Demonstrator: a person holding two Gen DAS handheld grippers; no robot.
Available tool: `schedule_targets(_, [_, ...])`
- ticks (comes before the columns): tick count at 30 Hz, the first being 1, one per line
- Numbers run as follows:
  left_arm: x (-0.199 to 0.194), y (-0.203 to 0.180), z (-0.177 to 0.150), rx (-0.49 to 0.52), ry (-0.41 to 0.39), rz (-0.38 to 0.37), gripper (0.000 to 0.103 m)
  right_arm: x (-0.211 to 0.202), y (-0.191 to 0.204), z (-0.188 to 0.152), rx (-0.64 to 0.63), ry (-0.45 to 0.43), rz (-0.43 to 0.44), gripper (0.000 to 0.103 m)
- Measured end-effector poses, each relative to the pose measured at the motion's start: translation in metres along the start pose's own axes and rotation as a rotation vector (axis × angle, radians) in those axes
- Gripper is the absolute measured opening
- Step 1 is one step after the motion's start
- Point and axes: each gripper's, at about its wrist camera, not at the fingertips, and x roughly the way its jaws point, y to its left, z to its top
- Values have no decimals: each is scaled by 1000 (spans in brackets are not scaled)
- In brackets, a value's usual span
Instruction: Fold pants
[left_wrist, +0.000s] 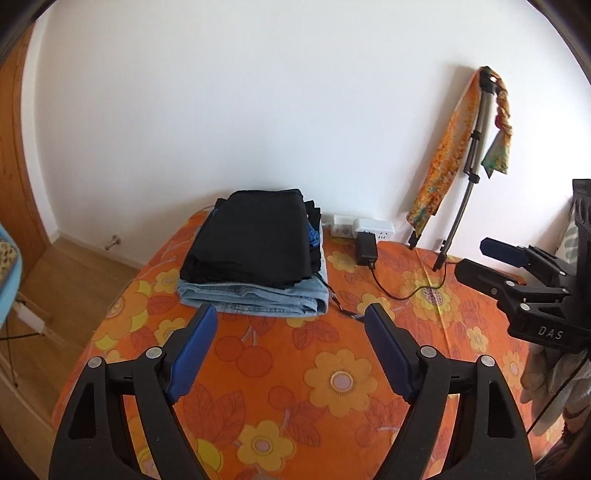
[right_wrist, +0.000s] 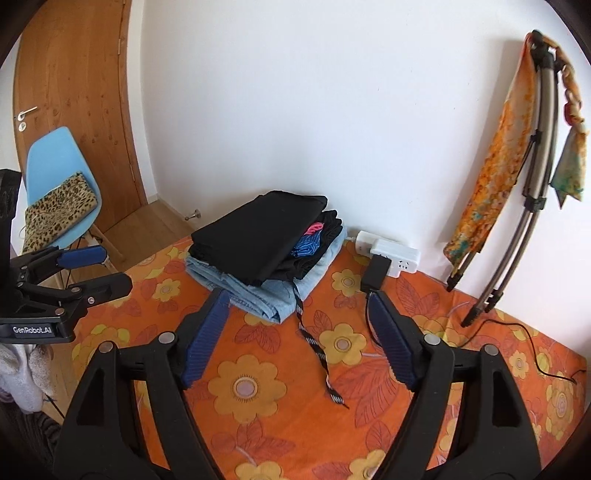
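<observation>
A: So, nearest first: why are both tools hanging over bare cloth?

B: My guess is they're clear of the work. The left black two-finger gripper with blue pads (left_wrist: 291, 314) has its jaws spread wide with nothing between them, only the orange flower-print cotton bedsheet (left_wrist: 343, 413) below. The right black two-finger gripper with blue pads (right_wrist: 299, 299) is the same: jaws wide apart, empty, pads touching nothing.

A: And that striped thing on the sheet?

B: A black-and-white woven drawstring (right_wrist: 314, 347) trailing from the pile toward the near side. It lies loose, probably just left where it fell.

A: Where are the pants?

B: Farther back, at the far left part of the bed near the wall: the folded black cloth pants (left_wrist: 251, 236) sit on top of a stack, over other dark garments, with folded light-blue denim jeans (left_wrist: 258, 299) at the bottom. Stacking flat on the widest piece looks deliberate, to keep the pile steady.

A: Which way do they run?

B: The long axis goes near to far, toward the wall, one short end facing the grippers. In the right wrist view it tilts slightly, far end to the right. Which end is the waist, I can't tell.

A: Beyond that?

B: A white plastic power strip (right_wrist: 391, 251) against the wall, right of the stack, with a black plug-in adapter (right_wrist: 375, 271).
</observation>
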Motion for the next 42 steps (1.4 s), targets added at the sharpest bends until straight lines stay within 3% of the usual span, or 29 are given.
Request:
schedule_targets(2, [-13, -7, -10, 4, -28, 12, 83, -18, 2, -12, 5, -13, 3, 81])
schedule_targets(4, [-24, -13, -20, 3, -41, 12, 83, -32, 3, -26, 16, -17, 4, 90])
schedule_targets(10, [-48, -31, -39, 15, -50, -5, 83, -72, 5, -62, 27, -35, 8, 91])
schedule_targets(12, [-53, -32, -45, -16, -38, -9, 84, -83, 6, -72, 35, -46, 2, 101])
schedule_targets(16, [-58, -36, -57, -2, -60, 50, 86, -98, 2, -89, 58, -78, -16, 103])
schedule_targets(23, [-42, -42, -77, 27, -1, 77, 86, -94, 2, -107, 55, -84, -35, 103])
schedule_targets(33, [-40, -54, -81, 65, -34, 143, 86, -80, -9, -124, 70, -43, -61, 103])
schedule_targets(42, [-31, -56, -84, 67, 10, 150, 86, -79, -18, -126, 92, -43, -81, 103])
